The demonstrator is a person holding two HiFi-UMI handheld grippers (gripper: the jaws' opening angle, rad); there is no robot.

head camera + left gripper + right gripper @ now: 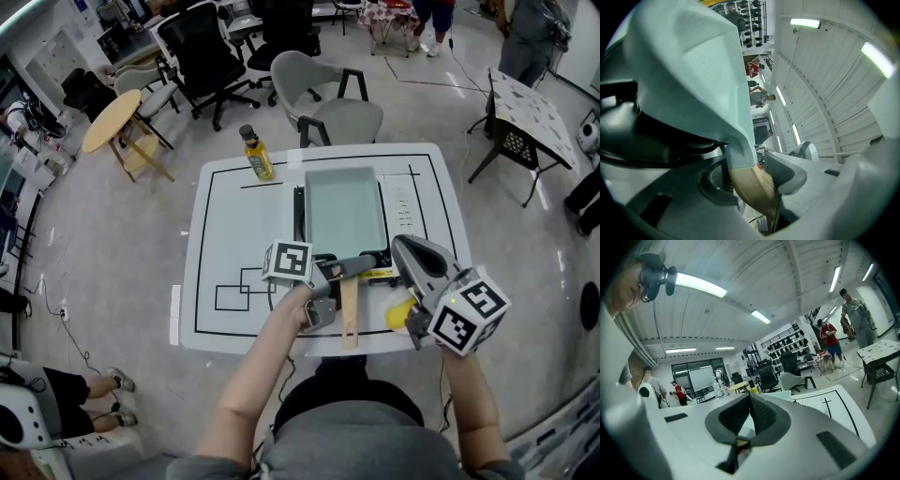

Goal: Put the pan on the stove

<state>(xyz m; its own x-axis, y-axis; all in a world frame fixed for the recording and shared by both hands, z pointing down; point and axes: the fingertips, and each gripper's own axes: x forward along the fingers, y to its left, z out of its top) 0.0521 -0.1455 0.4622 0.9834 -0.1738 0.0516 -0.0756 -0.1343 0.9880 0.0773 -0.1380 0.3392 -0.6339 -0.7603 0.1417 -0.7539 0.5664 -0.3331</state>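
— What lies nearest the person?
— At the near edge of the table, the right hand-held gripper hangs above a small yellow object. Its jaws are pressed together with nothing between them; the right gripper view shows the dark pads meeting in a line.
— And the other one?
— The left hand-held gripper is clamped on the wooden handle of the pan, near where the handle joins the body. In the left gripper view a ribbed pad lies against the wood.
— Where is the pan itself?
— Further in, at the middle of the table: a pale teal, rectangular pan sitting over the black stove, its handle pointing back toward the person. Whether its base rests fully on the stove cannot be told.
— Anything beyond it?
— A yellow bottle stands upright near the table's far left corner, well apart from the pan. Past the table are chairs, and people stand at the far side of the room.
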